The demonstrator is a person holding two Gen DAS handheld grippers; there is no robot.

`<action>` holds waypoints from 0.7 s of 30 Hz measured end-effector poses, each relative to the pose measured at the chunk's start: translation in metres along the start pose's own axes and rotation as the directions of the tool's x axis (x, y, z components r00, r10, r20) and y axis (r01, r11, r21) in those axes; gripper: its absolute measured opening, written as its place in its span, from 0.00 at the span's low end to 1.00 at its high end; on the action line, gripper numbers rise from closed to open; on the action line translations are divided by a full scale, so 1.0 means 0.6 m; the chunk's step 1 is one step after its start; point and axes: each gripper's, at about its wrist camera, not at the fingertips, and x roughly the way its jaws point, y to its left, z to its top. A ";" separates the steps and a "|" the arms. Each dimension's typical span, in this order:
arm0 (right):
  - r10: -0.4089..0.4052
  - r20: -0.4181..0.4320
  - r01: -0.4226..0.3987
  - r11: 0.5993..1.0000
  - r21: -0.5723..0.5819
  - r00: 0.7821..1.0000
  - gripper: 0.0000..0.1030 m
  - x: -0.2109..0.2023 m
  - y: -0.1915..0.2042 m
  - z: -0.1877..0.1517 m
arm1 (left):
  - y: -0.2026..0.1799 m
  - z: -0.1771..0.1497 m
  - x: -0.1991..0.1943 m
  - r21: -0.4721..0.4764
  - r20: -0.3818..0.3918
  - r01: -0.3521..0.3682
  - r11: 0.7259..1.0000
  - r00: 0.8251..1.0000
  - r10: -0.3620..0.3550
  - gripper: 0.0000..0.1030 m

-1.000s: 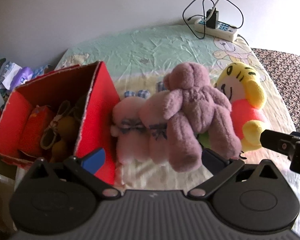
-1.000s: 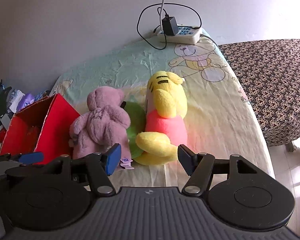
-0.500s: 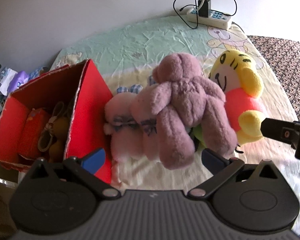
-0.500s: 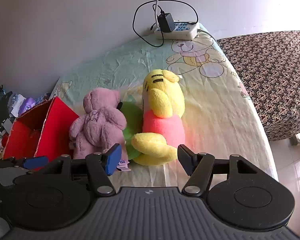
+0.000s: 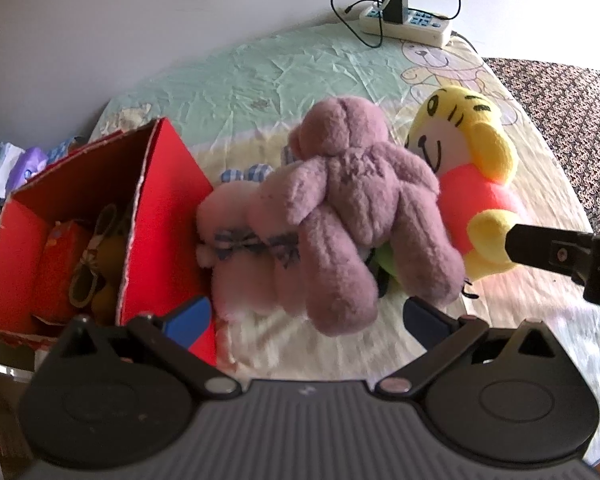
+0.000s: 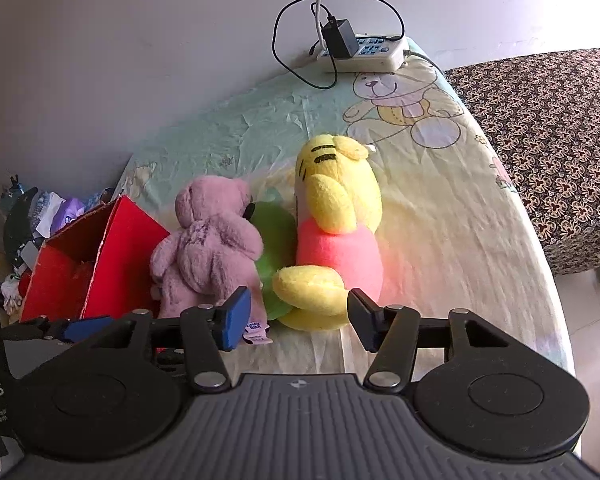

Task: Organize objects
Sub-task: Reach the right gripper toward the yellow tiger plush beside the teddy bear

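Bed sheet (image 6: 440,216) against wall. Red box (image 5: 164,208) left; left gripper (image 5: 306,316) gaped wide, empty, near purple bear (image 5: 364,200). Right gripper (image 6: 298,320) closing, pads not yet touching yellow tiger's (image 6: 336,240) foot. Risk: shallow pinch could slip off plush.

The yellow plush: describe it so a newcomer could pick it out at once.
On the cartoon-print bedsheet, right of the red box, lies a row of soft toys. The yellow plush is the rightmost, beside the mauve bear; it alone has black head stripes and a pink shirt.
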 end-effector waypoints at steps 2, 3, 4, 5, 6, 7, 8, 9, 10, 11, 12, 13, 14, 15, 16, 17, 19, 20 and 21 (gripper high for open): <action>0.003 0.002 -0.003 1.000 0.002 1.000 0.56 0.000 -0.001 0.001 | -0.001 0.000 0.000 0.005 -0.004 0.003 1.000 1.000 -0.003 0.99; 0.005 0.002 -0.005 1.000 0.001 1.000 0.56 -0.001 -0.002 0.001 | -0.002 0.000 -0.001 0.009 -0.005 0.004 1.000 1.000 -0.004 0.99; 0.007 0.004 -0.007 1.000 0.000 1.000 0.56 0.000 -0.003 0.002 | -0.003 0.001 -0.002 0.013 -0.005 0.008 1.000 1.000 -0.008 0.99; 0.009 0.005 -0.009 1.000 -0.001 1.000 0.56 0.000 -0.003 0.002 | -0.003 0.001 -0.004 0.016 -0.005 0.012 1.000 1.000 -0.011 0.99; 0.012 0.006 -0.012 1.000 -0.002 1.000 0.55 0.000 -0.003 0.003 | -0.004 0.001 -0.006 0.021 -0.003 0.015 1.000 1.000 -0.015 0.99; 0.017 0.006 -0.017 1.000 -0.003 1.000 0.55 0.001 -0.004 0.003 | -0.005 0.001 -0.009 0.028 0.000 0.020 0.999 1.000 -0.020 0.99; 0.023 0.006 -0.023 1.000 -0.004 1.000 0.55 0.002 -0.005 0.004 | -0.006 0.002 -0.012 0.035 0.003 0.026 0.999 1.000 -0.026 0.98; 0.026 0.007 -0.026 1.000 -0.002 1.000 0.54 0.002 -0.007 0.006 | -0.008 0.002 -0.016 0.044 0.009 0.038 0.998 0.999 -0.038 0.95; 0.028 0.010 -0.028 1.000 0.002 1.000 0.54 0.002 -0.009 0.008 | -0.010 0.003 -0.021 0.057 0.015 0.055 0.997 0.998 -0.056 0.95; 0.030 0.013 -0.030 1.000 0.008 0.999 0.54 0.002 -0.012 0.010 | -0.011 0.004 -0.027 0.069 0.024 0.071 0.995 0.997 -0.073 0.95; 0.036 0.019 -0.037 0.999 0.017 0.999 0.54 0.001 -0.017 0.012 | -0.013 0.004 -0.035 0.083 0.039 0.086 0.993 0.995 -0.089 0.95; 0.043 0.022 -0.043 0.999 0.026 0.999 0.54 0.001 -0.022 0.015 | -0.015 0.005 -0.042 0.094 0.051 0.098 0.991 0.993 -0.103 0.95; 0.049 0.025 -0.050 0.998 0.038 0.998 0.54 0.001 -0.028 0.018 | -0.017 0.006 -0.050 0.107 0.067 0.118 0.987 0.990 -0.126 0.95; 0.054 0.029 -0.055 0.997 0.051 0.998 0.54 0.002 -0.034 0.022 | -0.018 0.007 -0.057 0.118 0.080 0.140 0.983 0.985 -0.150 0.95; 0.059 0.034 -0.061 0.996 0.066 0.998 0.54 0.003 -0.040 0.026 | -0.019 0.008 -0.064 0.130 0.094 0.168 0.977 0.979 -0.181 0.95; 0.061 0.037 -0.064 0.995 0.083 0.997 0.54 0.006 -0.047 0.030 | -0.020 0.011 -0.071 0.140 0.107 0.193 0.971 0.972 -0.209 0.95; 0.062 0.037 -0.065 0.993 0.100 0.997 0.54 0.015 -0.058 0.035 | -0.024 0.012 -0.083 0.163 0.136 0.240 0.957 0.955 -0.263 0.95; 0.066 0.036 -0.069 0.993 0.099 0.997 0.54 0.019 -0.061 0.037 | -0.028 0.013 -0.087 0.175 0.147 0.262 0.949 0.946 -0.288 0.95; 0.068 0.036 -0.071 0.993 0.094 0.997 0.54 0.025 -0.063 0.038 | -0.031 0.015 -0.088 0.184 0.153 0.284 0.941 0.937 -0.313 0.94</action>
